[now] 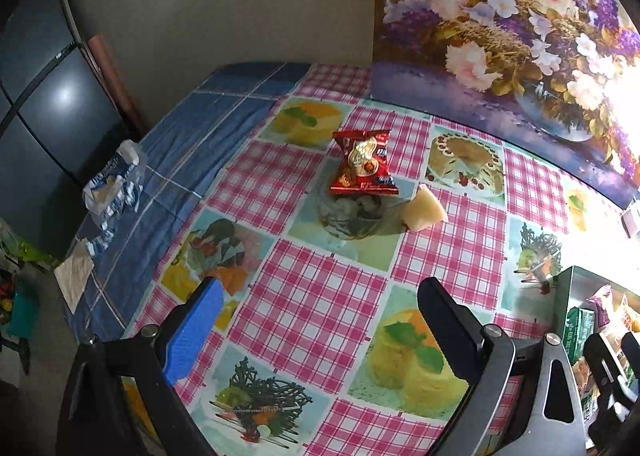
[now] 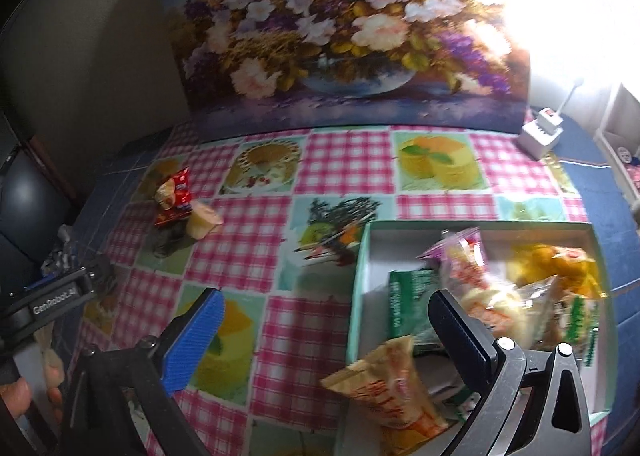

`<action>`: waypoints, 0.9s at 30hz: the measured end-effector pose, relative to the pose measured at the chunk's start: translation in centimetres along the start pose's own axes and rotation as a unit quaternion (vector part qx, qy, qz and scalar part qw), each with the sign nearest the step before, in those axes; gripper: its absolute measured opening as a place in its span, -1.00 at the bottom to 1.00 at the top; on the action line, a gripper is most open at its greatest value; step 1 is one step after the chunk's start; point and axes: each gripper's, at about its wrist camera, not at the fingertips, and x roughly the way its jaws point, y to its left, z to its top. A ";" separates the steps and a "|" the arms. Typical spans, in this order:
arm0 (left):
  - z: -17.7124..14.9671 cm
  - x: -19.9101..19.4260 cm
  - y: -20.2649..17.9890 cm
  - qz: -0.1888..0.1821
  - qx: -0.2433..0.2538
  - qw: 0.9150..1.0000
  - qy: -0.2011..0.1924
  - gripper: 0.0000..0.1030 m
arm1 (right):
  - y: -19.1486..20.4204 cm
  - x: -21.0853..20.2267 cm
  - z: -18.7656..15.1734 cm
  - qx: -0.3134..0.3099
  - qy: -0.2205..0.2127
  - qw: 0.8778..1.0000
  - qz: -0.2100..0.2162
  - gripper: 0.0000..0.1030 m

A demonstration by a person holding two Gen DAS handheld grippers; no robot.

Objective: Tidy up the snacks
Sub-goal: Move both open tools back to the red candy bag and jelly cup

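left gripper (image 1: 320, 340): jaws standing wide, nothing between them, pointing down at the table (image 1: 320, 280)
right gripper (image 2: 328, 340): jaws spread wide, not gripping; tan packet (image 2: 394, 384) lying just ahead between them, over the box (image 2: 362, 256) rim
red packet (image 1: 365, 164): lying straight ahead of left gripper, well apart, long axis running away from it
yellow snack (image 1: 424, 209): sitting just right of red packet
nearer hand: left, judging by view; right seeing both far off to its left
next: left probably reaching forward for red packet

A flower painting (image 2: 344, 36) leans against the wall behind a checked tablecloth (image 1: 320, 288). A white adapter (image 2: 540, 132) sits beside the painting. A tissue pack (image 1: 114, 184) lies on blue cloth (image 1: 192, 136).
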 end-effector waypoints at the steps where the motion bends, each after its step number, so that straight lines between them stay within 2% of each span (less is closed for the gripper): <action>1: 0.0 0.2 0.1 -0.002 -0.001 1.000 0.002 0.90 | 0.3 0.2 -0.1 -0.006 0.003 1.000 -0.003 1.00; 9: 0.4 2.1 1.1 -0.018 -0.003 1.000 0.014 0.89 | 2.1 1.9 -0.6 -0.032 0.026 0.999 0.005 1.00; 11: 1.0 2.7 1.7 -0.037 -0.003 0.999 0.013 0.89 | 2.5 2.2 -0.5 -0.035 0.027 0.999 0.011 1.00; 14: 2.4 3.6 3.5 -0.064 -0.010 0.998 0.006 0.89 | 3.3 2.5 -0.1 -0.043 0.030 0.998 0.016 1.00; 21: 5.3 5.9 7.4 -0.073 -0.014 0.997 0.004 0.89 | 6.2 4.5 1.7 -0.058 0.052 0.996 0.047 1.00; 22: 5.7 6.3 7.9 -0.083 -0.016 0.996 0.007 0.89 | 6.6 4.8 2.0 -0.060 0.054 0.995 0.050 1.00; 25: 7.0 7.7 9.3 -0.143 -0.033 0.989 0.028 0.89 | 8.0 6.4 3.6 -0.072 0.066 0.994 0.056 1.00; 27: 7.7 8.3 9.7 -0.145 -0.035 0.988 0.034 0.89 | 8.9 7.4 4.5 -0.089 0.070 0.992 0.050 1.00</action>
